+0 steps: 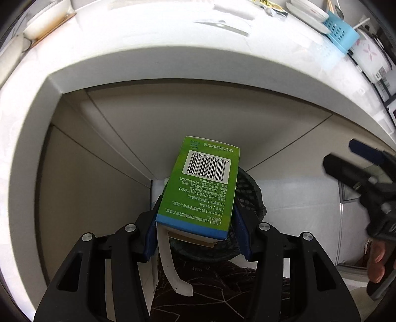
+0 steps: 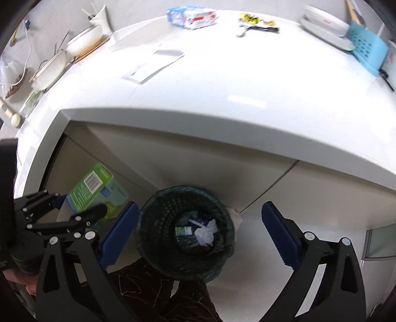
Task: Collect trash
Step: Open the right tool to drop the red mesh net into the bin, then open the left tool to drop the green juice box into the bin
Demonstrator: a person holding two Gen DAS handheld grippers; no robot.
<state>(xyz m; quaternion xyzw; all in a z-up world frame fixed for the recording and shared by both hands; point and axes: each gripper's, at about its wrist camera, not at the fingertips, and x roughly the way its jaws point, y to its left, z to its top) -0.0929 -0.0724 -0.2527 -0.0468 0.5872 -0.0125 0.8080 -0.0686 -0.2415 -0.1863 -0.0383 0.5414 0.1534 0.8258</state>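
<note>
Countertop (image 2: 222, 81) above bin (image 2: 185, 232), wrappers (image 2: 191, 16)

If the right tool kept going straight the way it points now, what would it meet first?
Most likely the black mesh trash bin. The open right tool frames the bin's mouth between its fingers, with nothing visible between. Depth is unclear, so it might instead pass through to the crumpled paper inside.

The mesh bin (image 2: 185, 232) stands open-topped below the overhanging counter edge (image 2: 198, 128), cabinet fronts (image 2: 198, 158) close behind
</note>
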